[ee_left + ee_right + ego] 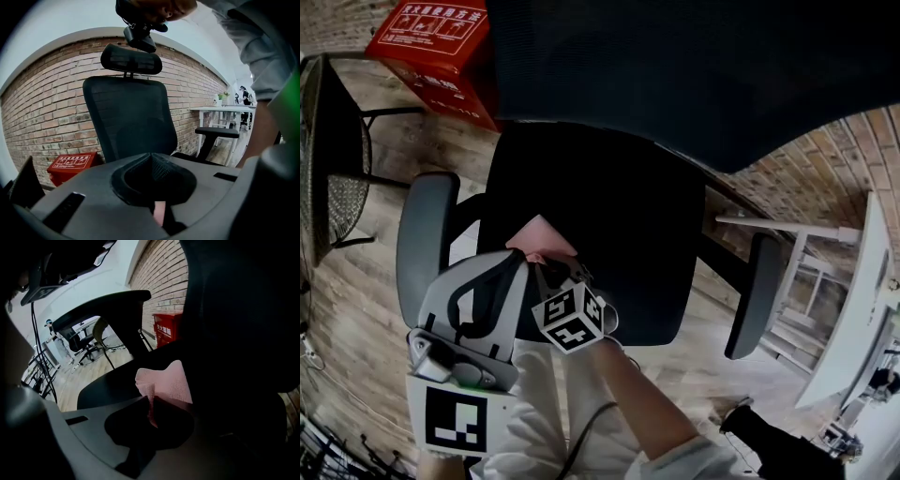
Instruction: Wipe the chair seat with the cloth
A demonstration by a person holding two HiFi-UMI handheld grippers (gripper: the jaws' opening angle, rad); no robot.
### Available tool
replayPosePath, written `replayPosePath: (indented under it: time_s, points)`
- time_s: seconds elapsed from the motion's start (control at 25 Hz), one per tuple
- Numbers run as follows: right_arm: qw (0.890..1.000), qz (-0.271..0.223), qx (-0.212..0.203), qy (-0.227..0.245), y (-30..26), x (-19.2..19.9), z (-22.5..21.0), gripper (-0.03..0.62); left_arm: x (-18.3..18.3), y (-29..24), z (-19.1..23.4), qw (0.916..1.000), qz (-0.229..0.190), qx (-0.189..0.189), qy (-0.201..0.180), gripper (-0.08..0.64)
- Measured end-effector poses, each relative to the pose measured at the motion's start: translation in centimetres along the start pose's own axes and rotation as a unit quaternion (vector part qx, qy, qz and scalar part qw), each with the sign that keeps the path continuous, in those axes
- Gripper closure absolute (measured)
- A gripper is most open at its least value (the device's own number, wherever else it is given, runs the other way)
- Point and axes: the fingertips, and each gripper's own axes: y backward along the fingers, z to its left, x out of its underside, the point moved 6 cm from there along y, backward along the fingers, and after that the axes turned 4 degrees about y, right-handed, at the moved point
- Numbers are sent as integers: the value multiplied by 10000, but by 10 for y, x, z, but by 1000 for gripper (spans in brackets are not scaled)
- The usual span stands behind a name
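The right gripper (pixel 151 403) is clenching the pink cloth (pixel 168 383) above the black chair seat (pixel 623 216); the left gripper (pixel 151 158) is hovering alongside, jaws together.

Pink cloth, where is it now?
Head view: the pink cloth sits at the front-left edge of the chair seat, pinched by the right gripper.

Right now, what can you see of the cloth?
The cloth is pale pink, woven-looking, bunched into a peaked fold. The right gripper is shut on its lower edge, so it stands up past the jaw tips. A pink sliver also shows between the closed jaws of the left gripper. In the head view it lies over the left part of the seat; contact with the seat is unclear.
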Motion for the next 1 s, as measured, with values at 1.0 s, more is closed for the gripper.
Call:
replayPosePath:
  time_s: [1.0]
  points:
    - [9572, 730, 2274, -1632, 137, 180, -98, 537, -17, -47, -58, 9968, 47, 688, -414, 541]
